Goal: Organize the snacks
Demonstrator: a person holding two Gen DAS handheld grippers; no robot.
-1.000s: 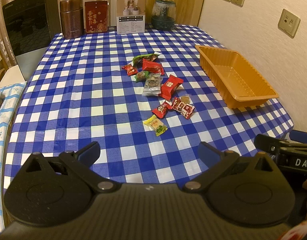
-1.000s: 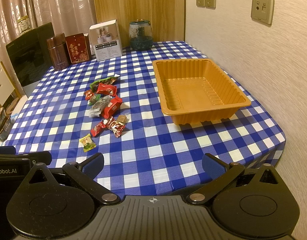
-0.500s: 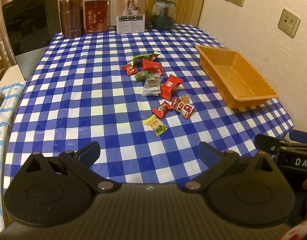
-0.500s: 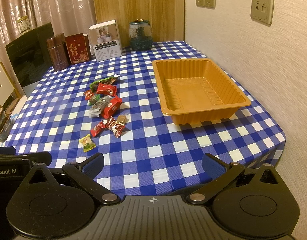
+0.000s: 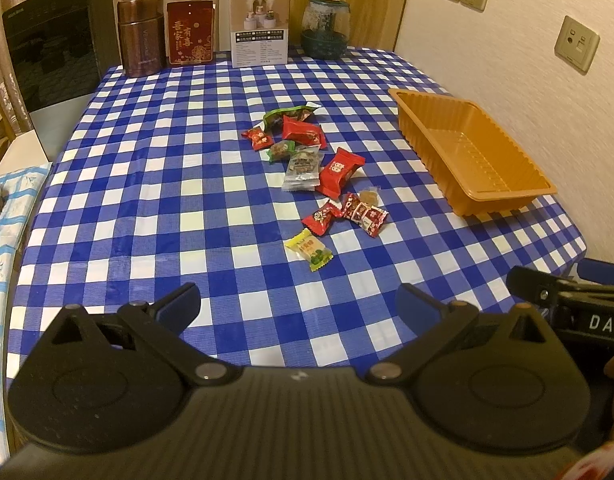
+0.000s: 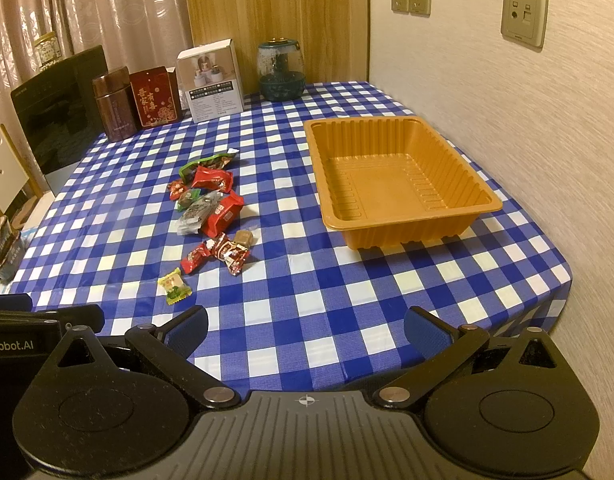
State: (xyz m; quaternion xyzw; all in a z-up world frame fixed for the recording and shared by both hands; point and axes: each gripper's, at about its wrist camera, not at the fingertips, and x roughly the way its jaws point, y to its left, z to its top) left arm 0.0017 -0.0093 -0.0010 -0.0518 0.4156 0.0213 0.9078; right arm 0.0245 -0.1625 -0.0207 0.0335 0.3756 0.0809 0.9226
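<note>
Several wrapped snacks lie scattered on the blue-checked tablecloth (image 5: 155, 184): a yellow candy (image 5: 308, 249) nearest me, red wrappers (image 5: 340, 172), a clear packet (image 5: 303, 168) and a green pack (image 5: 285, 114). An empty orange tray (image 5: 479, 160) stands to their right; it also shows in the right wrist view (image 6: 391, 180), with the snack pile (image 6: 211, 208) to its left. My left gripper (image 5: 299, 304) is open and empty over the near table edge. My right gripper (image 6: 307, 326) is open and empty, also at the near edge.
At the table's back stand a brown canister (image 5: 142, 36), a red tin (image 5: 190, 33), a white box (image 5: 259, 26) and a glass jar (image 5: 325, 28). A black appliance (image 5: 55, 48) is at the far left. The wall (image 6: 527, 128) runs close along the right.
</note>
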